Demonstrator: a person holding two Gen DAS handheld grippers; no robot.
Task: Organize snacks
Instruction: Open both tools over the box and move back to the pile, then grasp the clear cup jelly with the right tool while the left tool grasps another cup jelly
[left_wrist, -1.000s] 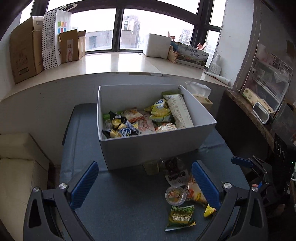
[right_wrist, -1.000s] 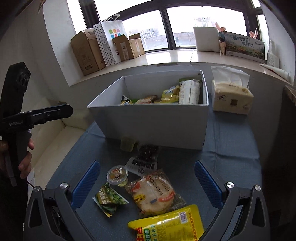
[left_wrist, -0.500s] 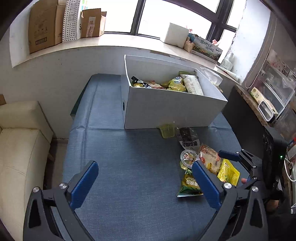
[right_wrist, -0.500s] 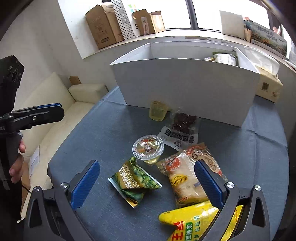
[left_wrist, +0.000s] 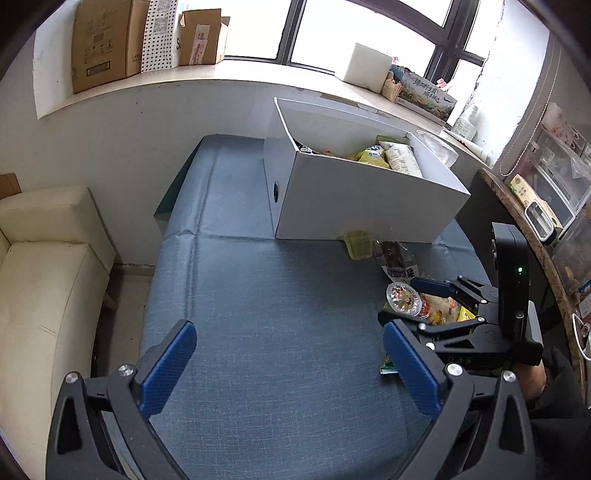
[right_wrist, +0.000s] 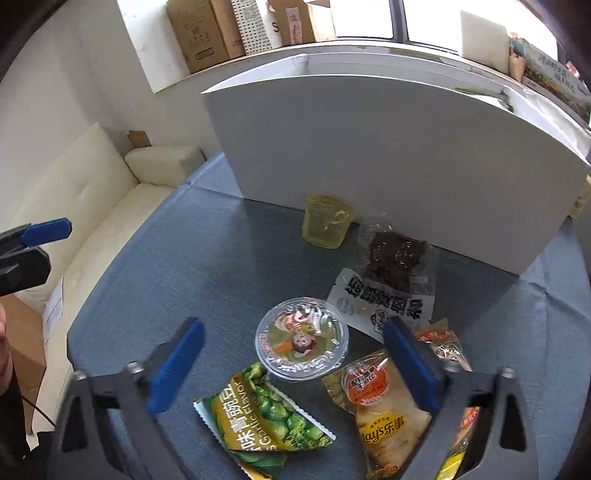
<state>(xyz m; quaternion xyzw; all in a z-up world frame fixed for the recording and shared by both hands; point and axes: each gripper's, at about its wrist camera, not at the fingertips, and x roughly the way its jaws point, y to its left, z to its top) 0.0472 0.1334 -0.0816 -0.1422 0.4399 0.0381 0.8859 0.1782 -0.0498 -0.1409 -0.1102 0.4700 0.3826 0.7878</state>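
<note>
A white box with snack packs inside stands on the blue table; it also shows in the right wrist view. In front of it lie loose snacks: a round jelly cup, a green pea bag, a Lay's chip bag, a dark jerky pack and a yellow jelly cup. My right gripper is open, low over the round jelly cup and bags. My left gripper is open and empty over bare table, left of the snacks.
A cream sofa stands left of the table. Cardboard boxes sit on the window sill behind. A shelf with containers is on the right. A tissue pack stands behind the white box.
My right gripper has dropped down and forward toward the loose snacks. My left gripper has pulled back and to the left, away from the box.
</note>
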